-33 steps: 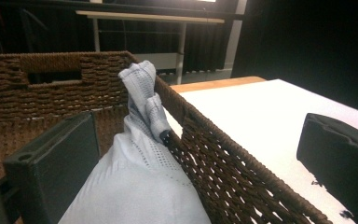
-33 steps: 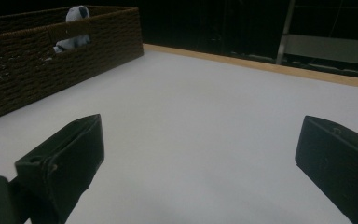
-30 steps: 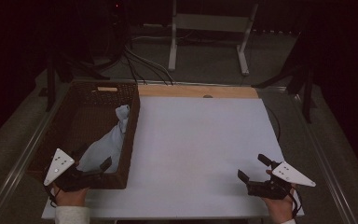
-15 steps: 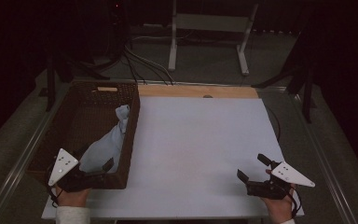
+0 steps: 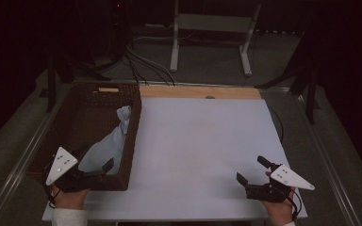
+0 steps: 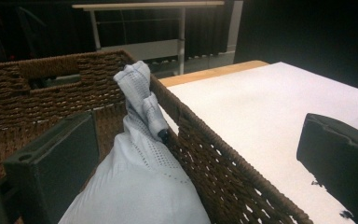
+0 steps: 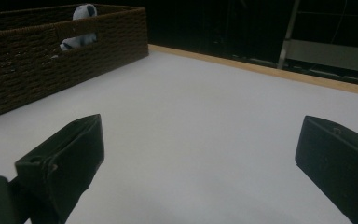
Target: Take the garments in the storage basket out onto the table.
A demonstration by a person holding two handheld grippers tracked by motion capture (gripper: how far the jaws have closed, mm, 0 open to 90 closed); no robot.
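Note:
A brown wicker basket (image 5: 85, 117) stands on the left of the white table (image 5: 202, 141). A pale blue cloth (image 5: 111, 141) lies in it, bunched up against its right wall. My left gripper (image 5: 94, 159) hovers at the basket's near right corner, open. In the left gripper view the cloth (image 6: 140, 154) and the basket wall (image 6: 214, 158) lie between the wide jaws of that gripper (image 6: 191, 140). My right gripper (image 5: 250, 170) is open and low over the table's near right corner, holding nothing. From the right gripper view (image 7: 205, 137) the basket (image 7: 51, 56) and cloth tip (image 7: 81, 18) show far off.
A wooden strip (image 5: 198, 92) runs along the table's far edge. Behind it stand a white metal frame (image 5: 207, 28) and floor cables (image 5: 141, 61). Bare white tabletop (image 7: 191, 93) stretches between the two grippers.
The left gripper wavers slightly at the basket's near corner. The right gripper and the cloth stay where they were.

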